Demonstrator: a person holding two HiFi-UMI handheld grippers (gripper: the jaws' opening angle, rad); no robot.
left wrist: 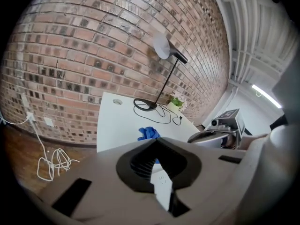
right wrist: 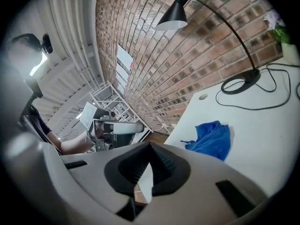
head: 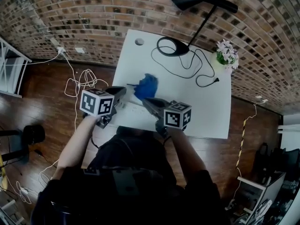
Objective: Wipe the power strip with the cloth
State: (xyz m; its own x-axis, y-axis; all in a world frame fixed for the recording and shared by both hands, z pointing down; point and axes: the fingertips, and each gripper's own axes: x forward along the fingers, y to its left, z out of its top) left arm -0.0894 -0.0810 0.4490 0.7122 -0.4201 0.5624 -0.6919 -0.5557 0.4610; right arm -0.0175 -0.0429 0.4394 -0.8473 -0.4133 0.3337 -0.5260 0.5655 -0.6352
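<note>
A crumpled blue cloth [head: 146,86] [left wrist: 148,133] [right wrist: 211,139] lies on the white table [head: 187,102], untouched. My left gripper [head: 123,92] [left wrist: 159,146] hovers over the table's front left part, its tips just left of the cloth, jaws shut. My right gripper [head: 146,101] [right wrist: 150,149] points up-left, its tips just in front of the cloth, jaws shut too. Through the hollow between the left jaws shows a white piece with socket marks, likely the power strip [left wrist: 161,182]. Whether it is gripped I cannot tell. A white sliver also shows through the right jaws' hollow.
At the table's back stands a black desk lamp [head: 172,46], its cable [head: 197,67] trailing across the top. A small flower pot [head: 227,54] sits at the back right corner. White cables [head: 79,83] lie coiled on the wooden floor to the left, below a brick wall [head: 93,18].
</note>
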